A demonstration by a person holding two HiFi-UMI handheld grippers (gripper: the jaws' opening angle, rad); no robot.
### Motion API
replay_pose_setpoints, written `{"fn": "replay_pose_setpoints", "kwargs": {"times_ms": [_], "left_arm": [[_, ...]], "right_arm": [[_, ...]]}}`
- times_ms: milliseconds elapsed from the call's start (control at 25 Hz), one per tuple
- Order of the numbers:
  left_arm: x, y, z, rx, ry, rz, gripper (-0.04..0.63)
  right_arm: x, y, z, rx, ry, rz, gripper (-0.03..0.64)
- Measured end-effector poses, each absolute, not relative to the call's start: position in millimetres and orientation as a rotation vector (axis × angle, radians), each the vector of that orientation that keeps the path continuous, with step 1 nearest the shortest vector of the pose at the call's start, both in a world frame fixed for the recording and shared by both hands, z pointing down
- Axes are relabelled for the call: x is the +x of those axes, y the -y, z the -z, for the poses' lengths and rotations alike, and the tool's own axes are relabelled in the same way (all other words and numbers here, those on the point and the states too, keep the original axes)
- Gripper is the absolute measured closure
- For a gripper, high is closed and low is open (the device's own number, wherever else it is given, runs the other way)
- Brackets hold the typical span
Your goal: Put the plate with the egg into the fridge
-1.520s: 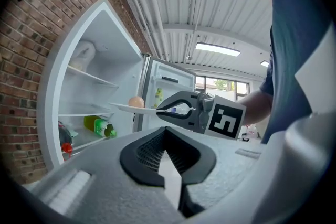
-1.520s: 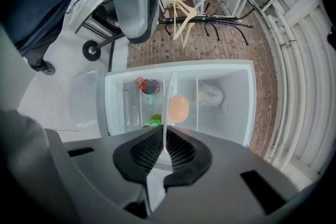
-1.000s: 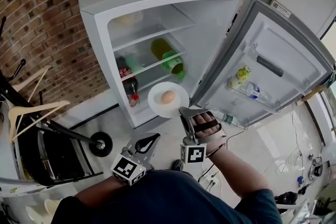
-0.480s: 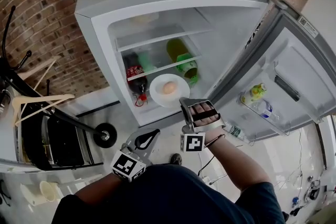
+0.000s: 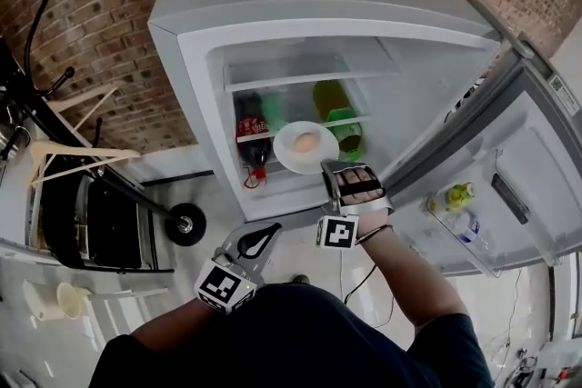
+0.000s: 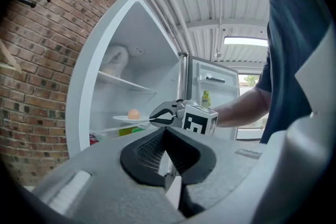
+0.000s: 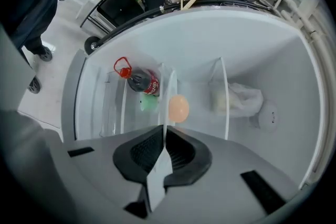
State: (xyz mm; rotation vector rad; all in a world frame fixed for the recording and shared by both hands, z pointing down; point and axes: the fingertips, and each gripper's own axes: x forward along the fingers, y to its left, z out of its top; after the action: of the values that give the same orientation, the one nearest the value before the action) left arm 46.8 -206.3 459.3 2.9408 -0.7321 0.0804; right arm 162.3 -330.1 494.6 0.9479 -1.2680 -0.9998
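Note:
A white plate (image 5: 293, 157) carrying a tan egg (image 5: 306, 142) is held level at the open fridge (image 5: 273, 23), in front of its middle shelf. My right gripper (image 5: 329, 166) is shut on the plate's near rim. In the right gripper view the plate (image 7: 167, 97) shows edge-on between the pads, with the egg (image 7: 178, 107) beside it. My left gripper (image 5: 265, 234) hangs low in front of the fridge, pads together, holding nothing. In the left gripper view I see the plate (image 6: 126, 118), the egg (image 6: 134, 113) and the right gripper (image 6: 157, 116) from the side.
A cola bottle (image 5: 252, 141) and a green bottle (image 5: 338, 127) lie on the middle shelf. A white bag (image 7: 239, 99) sits on the upper shelf. The door (image 5: 527, 186) stands open at the right with small bottles (image 5: 455, 195). A rack with hangers (image 5: 77, 157) and a wheel (image 5: 185, 224) stand at the left.
My right gripper has carried the plate with the egg forward and up, from in front of the fridge's lower edge to the middle shelf. The left gripper has stayed low.

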Motion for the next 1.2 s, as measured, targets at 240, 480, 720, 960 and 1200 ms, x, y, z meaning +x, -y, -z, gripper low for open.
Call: {"fn": "replay_pose_setpoints", "kwargs": {"times_ms": [240,480,720,960,1200], "left_arm": [[42.2,212.6,-460.0,2.915,0.814,-0.072,0.591],[32.0,215.9,-463.1,2.891,0.884,-0.072,0.591],[21.4,216.0,-465.4,2.876,0.938,-0.080,0.591],[9.6,214.3,-468.0,2.857,0.980,-0.086,0.591],[-0.4,212.3,-469.3,2.842,1.010,-0.089,0.591]], "right_arm": [[166.9,357.5,-504.8,0.905,1.269,0.994,0.595],[174.2,382.6,-519.0,0.885,1.251,0.986,0.595],[181.8,403.2,-527.0,0.868,1.226,0.969,0.595],[184.3,421.2,-533.4,0.844,1.209,0.951,0.595],[180.9,435.4,-538.8,0.793,1.240,0.894,0.594]]}}
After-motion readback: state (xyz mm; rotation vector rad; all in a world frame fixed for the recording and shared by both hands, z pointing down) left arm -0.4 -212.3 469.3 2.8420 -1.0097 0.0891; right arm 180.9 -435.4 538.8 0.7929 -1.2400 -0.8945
